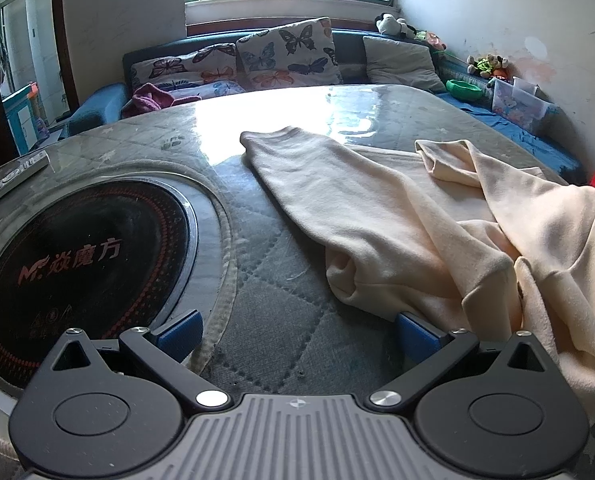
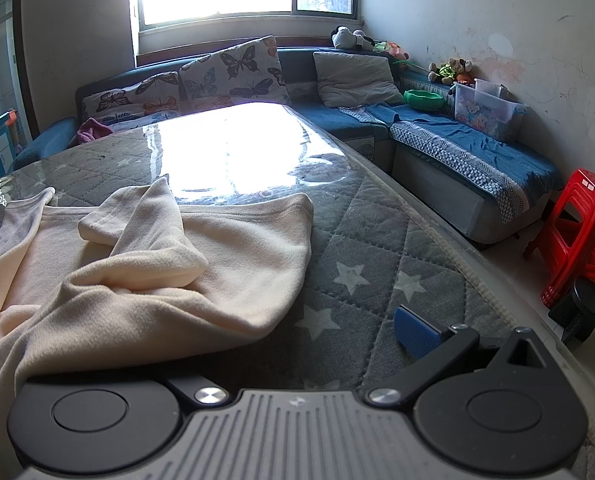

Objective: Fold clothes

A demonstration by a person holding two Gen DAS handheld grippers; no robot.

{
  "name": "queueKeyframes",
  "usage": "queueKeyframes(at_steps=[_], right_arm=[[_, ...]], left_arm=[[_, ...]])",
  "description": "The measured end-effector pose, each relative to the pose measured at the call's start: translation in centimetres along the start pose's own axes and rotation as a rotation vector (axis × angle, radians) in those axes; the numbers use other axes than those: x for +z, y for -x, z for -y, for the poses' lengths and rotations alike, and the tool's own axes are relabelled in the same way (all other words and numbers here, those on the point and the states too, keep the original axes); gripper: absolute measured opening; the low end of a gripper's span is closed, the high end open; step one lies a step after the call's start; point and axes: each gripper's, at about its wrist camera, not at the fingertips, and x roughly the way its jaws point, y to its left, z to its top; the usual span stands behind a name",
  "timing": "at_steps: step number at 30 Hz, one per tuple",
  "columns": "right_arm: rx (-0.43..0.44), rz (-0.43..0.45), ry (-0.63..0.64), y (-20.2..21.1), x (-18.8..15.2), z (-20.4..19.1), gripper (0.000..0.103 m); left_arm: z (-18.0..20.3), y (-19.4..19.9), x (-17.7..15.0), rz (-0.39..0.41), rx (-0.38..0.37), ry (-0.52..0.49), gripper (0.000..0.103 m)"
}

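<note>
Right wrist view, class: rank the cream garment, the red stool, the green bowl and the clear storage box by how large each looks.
1. cream garment, nearest the camera, so its lead is partly nearness
2. red stool
3. clear storage box
4. green bowl

The box and bowl sit far back, so their true sizes stay unsure.

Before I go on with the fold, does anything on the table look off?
The cream garment is bunched, one sleeve flopped across its body, and its near edge drapes over the right gripper's left side. Both grippers stand open.
</note>
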Motion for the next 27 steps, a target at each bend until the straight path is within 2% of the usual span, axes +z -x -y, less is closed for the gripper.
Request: queueKeyframes(at_steps=[11,14,27], right_arm=[[0.012,-0.001,0.001,-0.5,0.4,-0.7,0.103],[0.009,0.002,0.002,-0.6,0.3,-0.7,0.103],[0.009,-0.003,0.001,-0.7,0.6,-1.0,0.103]], left_arm=[[-1.3,-1.0,-1.1,0.006,-0.001,-0.002,0.103],[-0.4,0.0,-0.7,-0.001,0.008,0.005,0.103],[0.1,-0.1,-0.1,-0.013,0.015,0.008,0.103]])
